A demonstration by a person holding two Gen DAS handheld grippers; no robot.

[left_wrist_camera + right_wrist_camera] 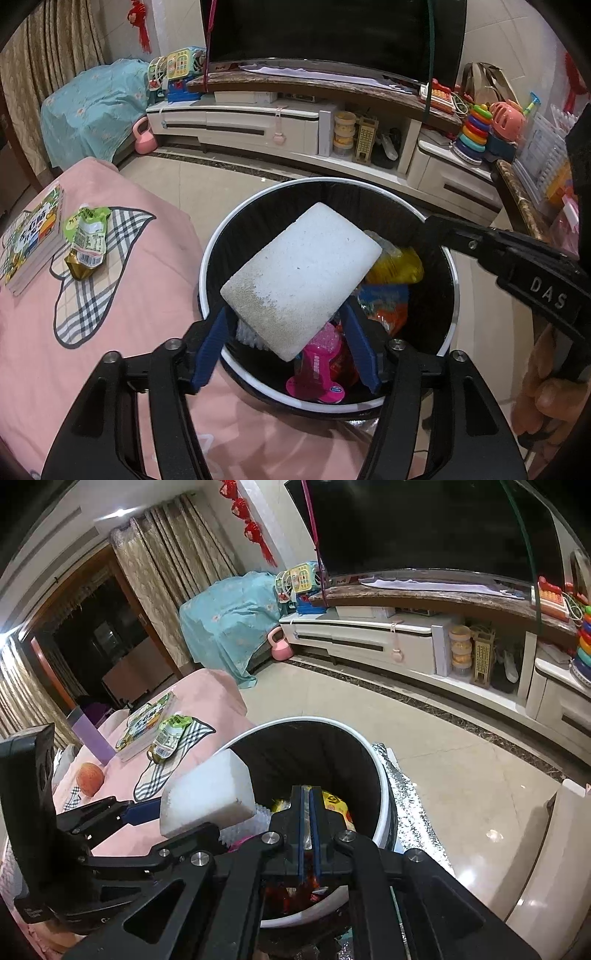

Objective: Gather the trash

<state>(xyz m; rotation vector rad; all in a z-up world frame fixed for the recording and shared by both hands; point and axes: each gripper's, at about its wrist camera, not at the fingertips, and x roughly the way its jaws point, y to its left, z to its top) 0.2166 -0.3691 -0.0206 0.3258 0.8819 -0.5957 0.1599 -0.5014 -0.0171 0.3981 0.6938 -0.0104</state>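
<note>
My left gripper (284,317) is shut on a white foam block (301,280) and holds it over the black-lined trash bin (332,199). The block also shows in the right wrist view (208,794), at the bin's (384,794) left rim. The bin holds a yellow bag (397,266), an orange wrapper (388,306) and a pink item (317,373). My right gripper (309,794) is shut and empty, its blue pads together above the bin; it reaches in from the right in the left wrist view (432,229). A green snack wrapper (86,240) lies on the pink table (122,295).
A book (33,243) lies beside the wrapper on a plaid mat (92,291). An apple (89,773) and a purple cup (92,738) stand further left on the table. A TV stand (258,122) with toys runs along the far wall. Tiled floor surrounds the bin.
</note>
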